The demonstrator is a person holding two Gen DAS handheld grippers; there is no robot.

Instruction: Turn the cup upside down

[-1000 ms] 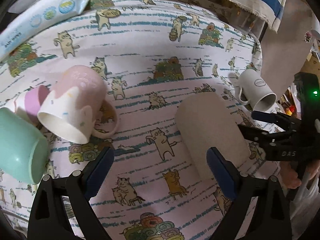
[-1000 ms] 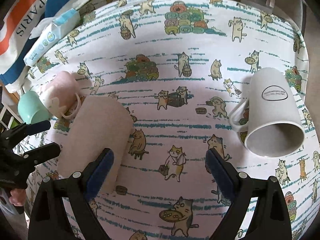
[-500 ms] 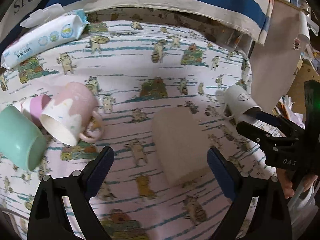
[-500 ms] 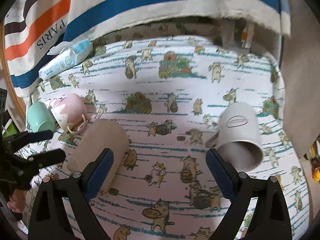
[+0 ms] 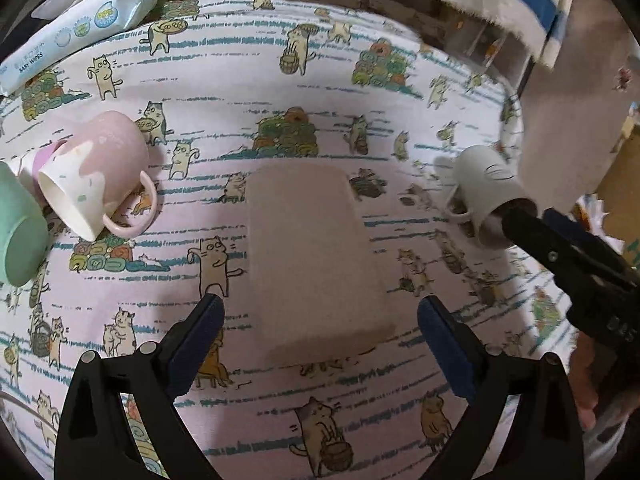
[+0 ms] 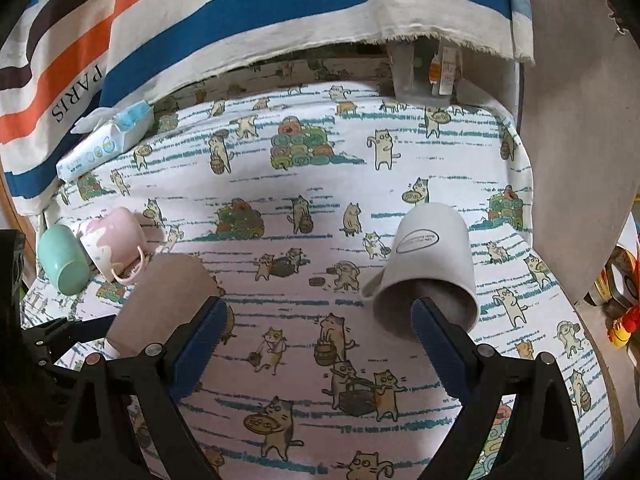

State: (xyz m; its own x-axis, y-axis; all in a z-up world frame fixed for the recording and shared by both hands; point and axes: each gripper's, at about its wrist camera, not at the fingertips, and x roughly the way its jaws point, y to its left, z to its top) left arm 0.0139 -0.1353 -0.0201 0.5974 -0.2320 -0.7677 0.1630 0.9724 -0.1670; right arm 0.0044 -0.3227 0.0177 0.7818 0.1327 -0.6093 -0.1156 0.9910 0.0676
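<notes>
White wipes pack (image 5: 76, 36) reading "BABY WIPES", striped cloth (image 6: 200, 28) lettered "PARIS"

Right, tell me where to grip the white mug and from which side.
Grip the white mug by its rim wall, coming from the open mouth: it lies on its side, mouth toward the right hand-held gripper, one finger already at the opening.

Colours and patterns, both wrist views

Bench cloth (image 6: 400, 184): white, teal dashes, cartoon cats. Beige cup (image 5: 316, 264), plain. Grey-white mug (image 6: 432, 256), oval printed mark. Pink-and-white mug (image 5: 96, 172), speckled. Mint cup (image 6: 62, 258). Striped fabric (image 6: 248, 12): cream, blue, orange, brown. Wipes pack (image 5: 76, 36): white, blue. Fingers (image 6: 200, 344): black, blue pads.
</notes>
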